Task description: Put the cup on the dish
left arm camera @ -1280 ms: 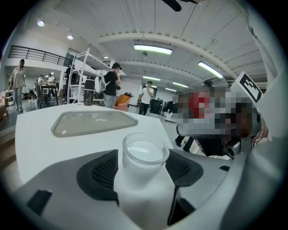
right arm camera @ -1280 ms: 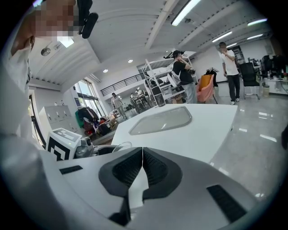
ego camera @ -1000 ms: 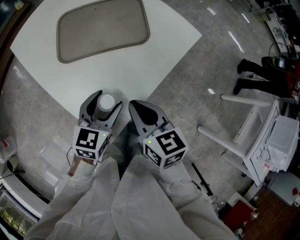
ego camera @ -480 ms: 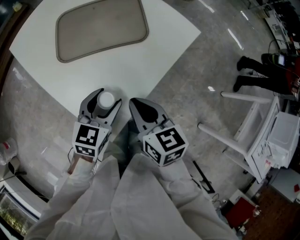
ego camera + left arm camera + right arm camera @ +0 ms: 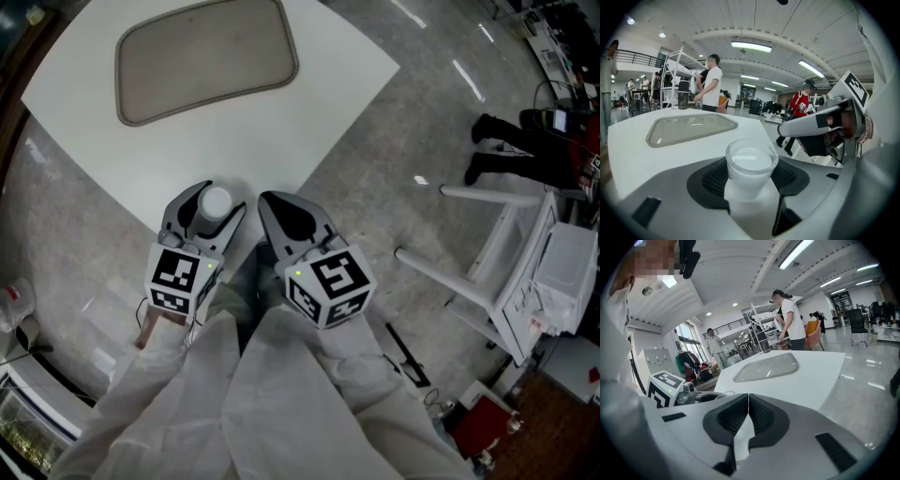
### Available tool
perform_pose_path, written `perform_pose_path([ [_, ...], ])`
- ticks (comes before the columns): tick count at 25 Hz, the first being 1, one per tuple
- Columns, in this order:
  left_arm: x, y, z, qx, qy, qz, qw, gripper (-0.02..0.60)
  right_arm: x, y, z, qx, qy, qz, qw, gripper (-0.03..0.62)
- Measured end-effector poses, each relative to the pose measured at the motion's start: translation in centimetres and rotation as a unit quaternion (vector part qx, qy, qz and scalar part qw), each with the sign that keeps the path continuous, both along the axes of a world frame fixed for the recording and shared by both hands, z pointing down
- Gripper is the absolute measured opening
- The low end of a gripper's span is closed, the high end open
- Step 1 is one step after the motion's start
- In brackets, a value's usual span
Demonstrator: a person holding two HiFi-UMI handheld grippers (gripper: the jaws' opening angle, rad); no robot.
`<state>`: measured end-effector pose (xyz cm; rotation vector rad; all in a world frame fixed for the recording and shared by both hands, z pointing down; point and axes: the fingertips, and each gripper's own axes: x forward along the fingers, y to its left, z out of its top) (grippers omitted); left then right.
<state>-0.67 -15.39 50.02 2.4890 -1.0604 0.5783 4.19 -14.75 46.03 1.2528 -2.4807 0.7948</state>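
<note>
A small white cup [image 5: 215, 202] stands near the front edge of the white table [image 5: 234, 131]. My left gripper [image 5: 218, 195] has the cup [image 5: 751, 161] between its jaws. They have just been closing, and both pads now touch its sides. The dish, a flat beige tray [image 5: 206, 61], lies at the table's far side, well beyond the cup; it also shows as the tray [image 5: 689, 127] in the left gripper view and the tray [image 5: 766, 367] in the right gripper view. My right gripper [image 5: 274, 202] hangs just right of the left one, shut with nothing in it [image 5: 748, 397].
The table's corner edge runs diagonally just right of my grippers. A white rack [image 5: 487, 272] lies on the grey floor at the right. A person's dark shoes [image 5: 497, 150] are beyond it. People stand in the background behind the table [image 5: 710, 84].
The left jaws have drawn in slightly around the cup. Both hands and the cup stay where they were.
</note>
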Motion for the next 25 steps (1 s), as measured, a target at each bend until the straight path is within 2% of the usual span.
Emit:
perform_pose_path([
  [25,-2.2,-0.6,-4.8,0.045,0.023,0.0,0.9988,0.272,-2.4,-0.6,-3.6,0.05,0.002,0.007,0.999,0.012],
])
